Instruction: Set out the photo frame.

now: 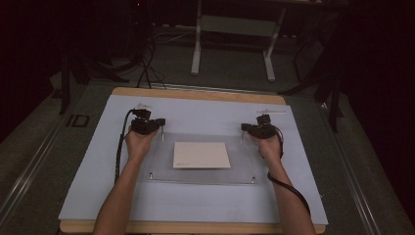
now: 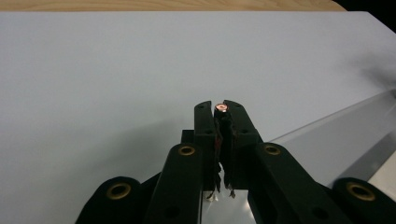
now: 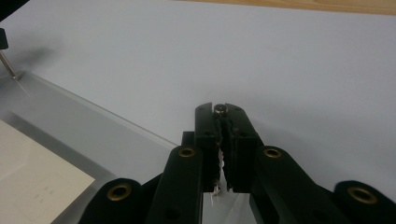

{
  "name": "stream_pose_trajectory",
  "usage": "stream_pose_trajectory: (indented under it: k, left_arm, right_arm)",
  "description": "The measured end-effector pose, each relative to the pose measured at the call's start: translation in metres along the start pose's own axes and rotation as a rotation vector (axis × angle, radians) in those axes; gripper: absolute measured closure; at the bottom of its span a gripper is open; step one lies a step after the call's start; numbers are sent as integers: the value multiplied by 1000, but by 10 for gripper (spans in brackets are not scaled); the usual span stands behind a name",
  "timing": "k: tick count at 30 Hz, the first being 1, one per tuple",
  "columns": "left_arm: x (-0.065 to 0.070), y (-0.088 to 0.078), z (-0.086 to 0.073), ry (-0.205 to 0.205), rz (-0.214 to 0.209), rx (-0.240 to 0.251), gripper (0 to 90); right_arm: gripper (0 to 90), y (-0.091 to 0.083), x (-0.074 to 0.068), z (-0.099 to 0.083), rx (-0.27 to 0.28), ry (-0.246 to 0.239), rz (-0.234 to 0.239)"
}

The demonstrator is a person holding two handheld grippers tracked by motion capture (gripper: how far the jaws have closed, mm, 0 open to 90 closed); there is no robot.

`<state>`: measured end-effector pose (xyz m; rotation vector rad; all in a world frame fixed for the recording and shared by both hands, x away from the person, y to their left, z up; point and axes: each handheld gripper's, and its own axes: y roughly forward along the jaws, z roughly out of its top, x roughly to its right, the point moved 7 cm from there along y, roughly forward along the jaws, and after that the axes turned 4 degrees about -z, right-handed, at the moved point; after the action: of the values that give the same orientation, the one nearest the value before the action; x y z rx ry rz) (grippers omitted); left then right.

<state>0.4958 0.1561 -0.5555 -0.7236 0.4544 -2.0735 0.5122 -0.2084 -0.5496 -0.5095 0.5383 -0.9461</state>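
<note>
A clear acrylic plate lies flat in the middle of a pale blue sheet that covers the wooden table, and a cream card rests under or on its centre. A thin metal pin stands at each far corner of the plate. The left gripper is clamped on the far-left pin; in the left gripper view its jaws are pressed together around the pin's coppery top. The right gripper grips the far-right pin the same way, jaws narrow around the dark pin head. Both hands sit just outside the plate's short edges, forearms reaching in from the near side.
</note>
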Motion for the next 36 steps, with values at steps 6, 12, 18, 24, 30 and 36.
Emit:
stream_pose_trajectory:
  k: [6, 12, 18, 24, 30, 36]
  left_arm:
    - [-2, 7, 4, -65, 32, 5, 859]
    - [-2, 8, 4, -79, 44, 4, 859]
    - [-2, 8, 5, -83, 44, 3, 858]
    - [-3, 9, 5, -85, 40, 2, 858]
    - [-4, 9, 5, -93, 24, 2, 857]
    - [-4, 9, 5, -94, 24, 0, 856]
  right_arm:
    - [850, 3, 1, 4, -17, 18, -18]
    - [763, -6, 0, 9, -8, 5, -27]
    - [727, -24, -5, 17, 18, -22, -27]
    - [712, -35, -15, 19, 23, -60, -5]
    - [709, -44, -32, 17, 25, -95, 29]
    - [710, -52, -49, 15, 17, -127, 58]
